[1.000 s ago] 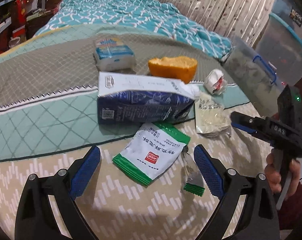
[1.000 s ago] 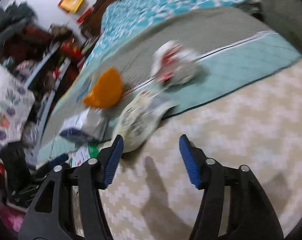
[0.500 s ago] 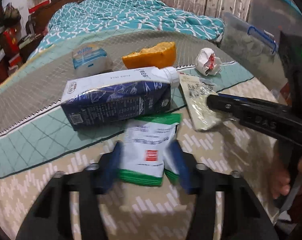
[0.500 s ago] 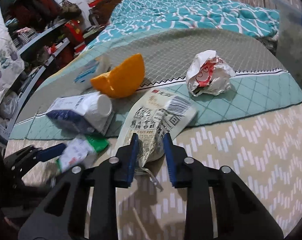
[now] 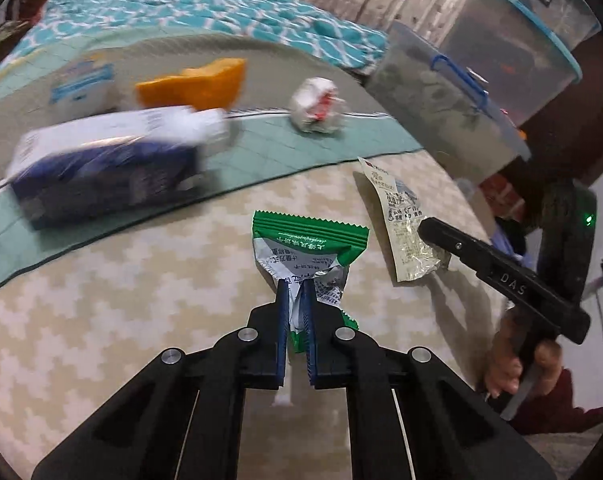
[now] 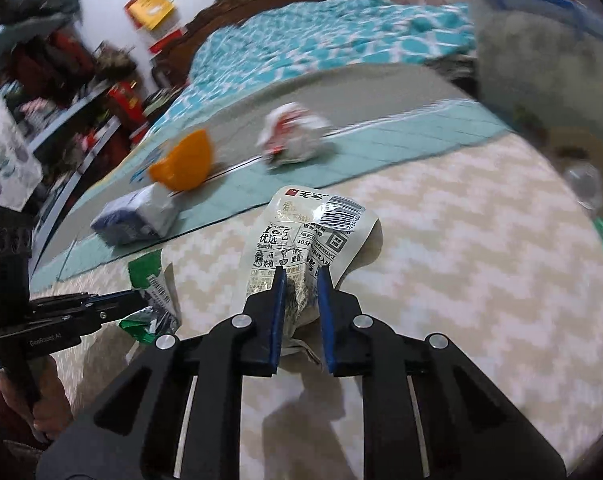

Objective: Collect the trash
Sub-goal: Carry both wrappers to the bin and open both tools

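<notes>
While its blue pads are pressed together on the crumpled lower end of the green-and-white sachet (image 5: 307,254), the left gripper (image 5: 296,292) is seen with jaws that have just been closing, the foil pinched and creased between them and the serrated green top edge left free beyond the tips. The right gripper (image 6: 300,280) is likewise clamped, its jaws just closed, on the near end of the clear printed snack wrapper (image 6: 313,232), whose barcoded far edge is lifted off the cloth. In the left wrist view that wrapper (image 5: 401,228) is shown just beside the sachet, apart from it, with the right gripper (image 5: 435,236) at its lower corner and a hand (image 5: 521,364) wrapped around the handle.

Around both pinched items, the cream zigzag-patterned bedcover (image 5: 101,320) is left bare, so open room is given on each side and toward the cameras. Farther out, across the edge where the cream cloth meets a teal quilted band (image 5: 285,148), a blue-and-white milk carton (image 5: 109,164) is laid on its side, blurred. Beyond it a piece of orange peel (image 5: 193,84), a packet of tissues (image 5: 81,84) and a crumpled white-and-red paper ball (image 5: 317,106) are spread well apart from one another. At the right edge of the bed, a clear lidded storage bin (image 5: 433,100) with a blue latch is stood close against the mattress, a larger tub (image 5: 517,36) behind it.
</notes>
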The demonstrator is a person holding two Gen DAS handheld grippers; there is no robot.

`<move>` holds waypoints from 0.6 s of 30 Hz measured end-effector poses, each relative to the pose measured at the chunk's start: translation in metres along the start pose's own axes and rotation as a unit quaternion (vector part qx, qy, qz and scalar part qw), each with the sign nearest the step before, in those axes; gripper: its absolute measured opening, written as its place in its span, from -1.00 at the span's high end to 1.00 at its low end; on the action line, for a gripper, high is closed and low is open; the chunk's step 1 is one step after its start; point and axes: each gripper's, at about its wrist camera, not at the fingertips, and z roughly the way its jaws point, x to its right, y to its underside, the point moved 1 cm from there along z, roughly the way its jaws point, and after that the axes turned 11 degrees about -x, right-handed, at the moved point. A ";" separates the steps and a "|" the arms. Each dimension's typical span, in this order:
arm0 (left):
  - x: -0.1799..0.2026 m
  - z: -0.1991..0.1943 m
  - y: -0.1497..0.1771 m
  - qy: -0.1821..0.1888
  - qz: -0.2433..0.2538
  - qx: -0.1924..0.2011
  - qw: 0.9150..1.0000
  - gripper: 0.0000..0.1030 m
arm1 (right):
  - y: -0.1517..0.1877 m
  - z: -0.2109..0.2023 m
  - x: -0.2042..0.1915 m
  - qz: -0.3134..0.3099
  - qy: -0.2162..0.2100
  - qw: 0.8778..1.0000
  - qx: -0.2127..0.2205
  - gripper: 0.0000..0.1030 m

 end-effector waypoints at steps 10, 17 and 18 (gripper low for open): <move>0.075 0.049 -0.038 0.021 0.066 -0.044 0.997 0.87 | 0.004 -0.047 0.082 0.086 0.014 0.994 0.058 0.66; 0.153 0.093 -0.088 0.039 0.126 -0.071 0.989 0.87 | -0.001 -0.086 0.147 0.137 0.043 0.983 0.113 0.66; 0.167 0.101 -0.096 0.040 0.138 -0.074 0.987 0.87 | -0.001 -0.089 0.156 0.145 0.046 0.981 0.119 0.66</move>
